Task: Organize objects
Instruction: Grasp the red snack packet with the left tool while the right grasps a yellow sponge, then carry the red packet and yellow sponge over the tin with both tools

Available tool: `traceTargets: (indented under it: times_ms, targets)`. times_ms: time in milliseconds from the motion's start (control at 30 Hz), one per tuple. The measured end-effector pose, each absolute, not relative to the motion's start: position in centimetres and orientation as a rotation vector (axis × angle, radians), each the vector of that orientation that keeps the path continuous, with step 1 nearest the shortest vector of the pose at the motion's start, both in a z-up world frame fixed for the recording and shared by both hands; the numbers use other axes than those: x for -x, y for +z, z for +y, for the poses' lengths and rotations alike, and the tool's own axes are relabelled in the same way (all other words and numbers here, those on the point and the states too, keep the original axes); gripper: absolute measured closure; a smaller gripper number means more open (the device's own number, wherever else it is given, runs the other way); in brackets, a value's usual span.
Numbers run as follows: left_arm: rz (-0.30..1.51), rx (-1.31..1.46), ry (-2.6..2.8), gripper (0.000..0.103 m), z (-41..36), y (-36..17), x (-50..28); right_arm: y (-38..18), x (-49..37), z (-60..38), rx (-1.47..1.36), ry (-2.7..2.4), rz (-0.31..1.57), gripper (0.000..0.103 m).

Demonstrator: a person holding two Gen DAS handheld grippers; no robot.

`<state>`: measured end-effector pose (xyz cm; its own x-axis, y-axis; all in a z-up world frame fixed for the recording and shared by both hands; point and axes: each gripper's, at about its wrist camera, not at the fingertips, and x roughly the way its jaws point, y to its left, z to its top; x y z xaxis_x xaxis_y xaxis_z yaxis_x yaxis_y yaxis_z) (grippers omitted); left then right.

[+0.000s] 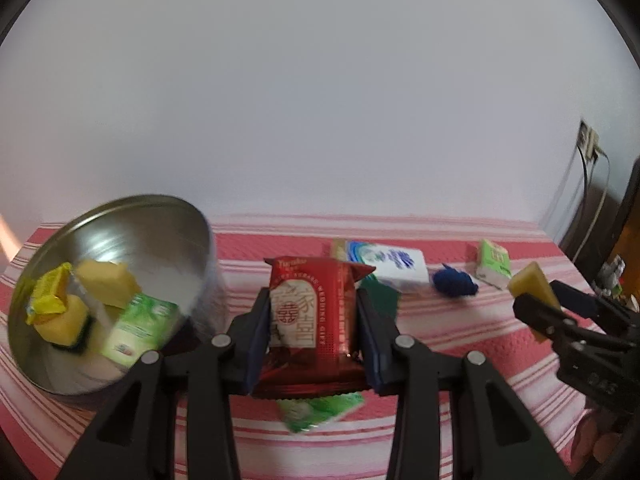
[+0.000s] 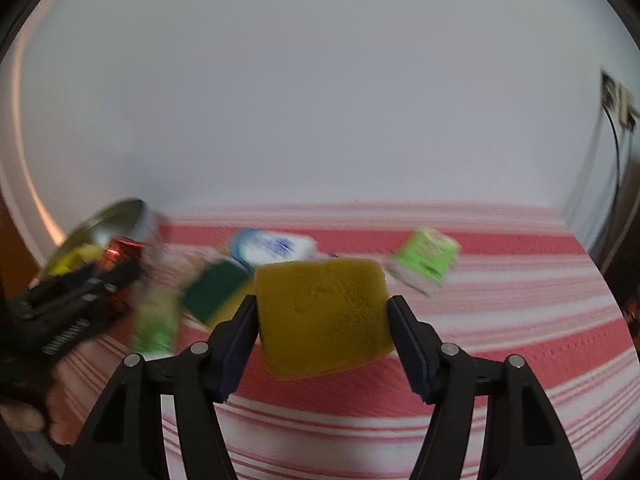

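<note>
My left gripper (image 1: 312, 312) is shut on a red snack packet (image 1: 310, 312) and holds it above the striped cloth, just right of a round metal tin (image 1: 192, 216). The tin holds yellow sponges (image 1: 108, 282), a yellow packet (image 1: 48, 300) and a green-white packet (image 1: 140, 330). My right gripper (image 2: 322, 308) is shut on a yellow sponge (image 2: 324, 316), lifted over the cloth; it also shows at the right of the left wrist view (image 1: 532, 286). The tin shows blurred at far left in the right wrist view (image 2: 108, 220).
On the pink-and-white striped cloth (image 1: 460, 340) lie a white-blue packet (image 1: 392, 266), a green sponge (image 1: 382, 298), a blue fuzzy ball (image 1: 456, 284), a green carton (image 1: 494, 264) and a green wrapper (image 1: 320, 410). A wall stands behind; cables and an outlet (image 1: 588, 140) are at right.
</note>
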<state>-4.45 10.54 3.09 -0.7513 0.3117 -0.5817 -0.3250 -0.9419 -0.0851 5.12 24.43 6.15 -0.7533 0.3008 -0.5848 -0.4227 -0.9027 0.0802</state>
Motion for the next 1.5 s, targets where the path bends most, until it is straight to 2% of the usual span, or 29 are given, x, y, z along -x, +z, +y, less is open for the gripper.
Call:
traceTargets:
  times_ms: [233,567,1033,1500]
  targets:
    - [-0.06,0.86,2.751,0.064,5.6,4.2,6.3,8.6,-1.1,18.6,0.769,2.726,0.206,0.036]
    - [-0.162,0.874,2.904,0.064,-1.5,4.6,8.6,9.6,6.8,12.8,0.76,2.846,0.248,0.036]
    - [-0.118,0.941,2.993,0.064,-5.5,3.4,9.8,8.0,14.8,8.2,0.841,2.882,0.301,0.036]
    - [-0.113,1.146,2.998,0.064,-6.9,1.4,11.4,5.3,19.9,6.0,1.053,2.828,0.23,0.036]
